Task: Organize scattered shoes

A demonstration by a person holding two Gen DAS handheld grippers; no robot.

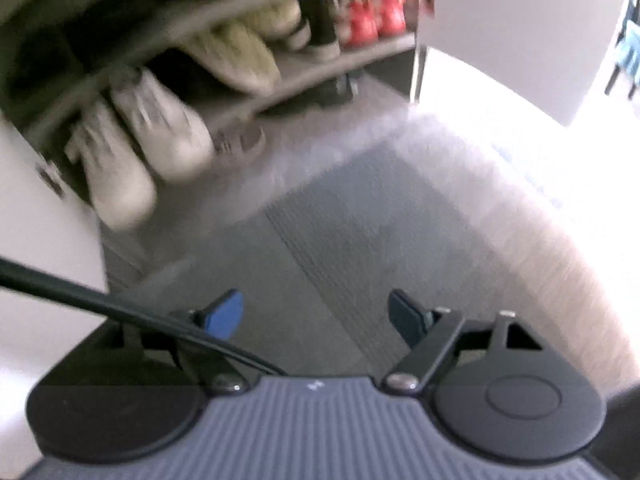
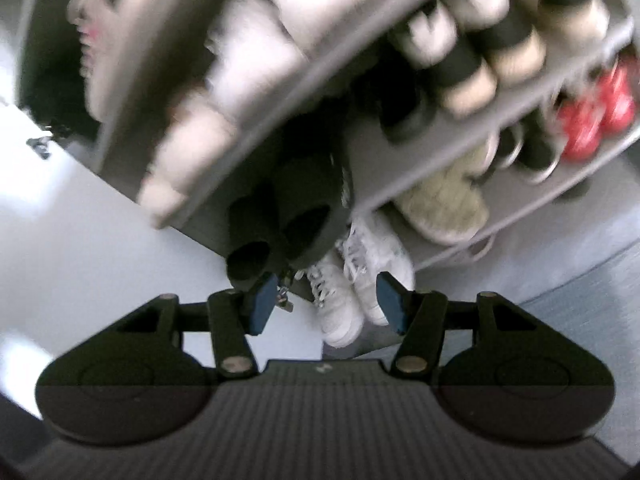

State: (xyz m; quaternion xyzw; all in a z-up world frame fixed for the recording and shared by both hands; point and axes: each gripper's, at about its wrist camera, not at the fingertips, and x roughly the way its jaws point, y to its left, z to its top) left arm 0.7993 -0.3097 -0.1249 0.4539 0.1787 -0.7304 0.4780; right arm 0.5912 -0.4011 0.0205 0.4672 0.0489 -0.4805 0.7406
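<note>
A grey shoe rack (image 1: 280, 92) fills the upper left of the left wrist view, blurred by motion. A pair of white sneakers (image 1: 136, 148) sits on its bottom tier, fuzzy beige slippers (image 1: 240, 52) one tier up, red shoes (image 1: 376, 20) further right. My left gripper (image 1: 316, 316) hangs open over grey carpet, empty, well short of the rack. In the right wrist view my right gripper (image 2: 326, 302) is open and empty, close in front of the white sneakers (image 2: 352, 276) and a pair of black shoes (image 2: 288, 216) on the rack (image 2: 400, 188).
A black cable (image 1: 100, 300) crosses the left gripper body. A dark floor mat (image 1: 360, 240) lies ahead of it, with bright pale floor (image 1: 520, 140) to the right. A white wall (image 2: 100, 240) borders the rack's left side. Chair legs (image 1: 624, 72) stand far right.
</note>
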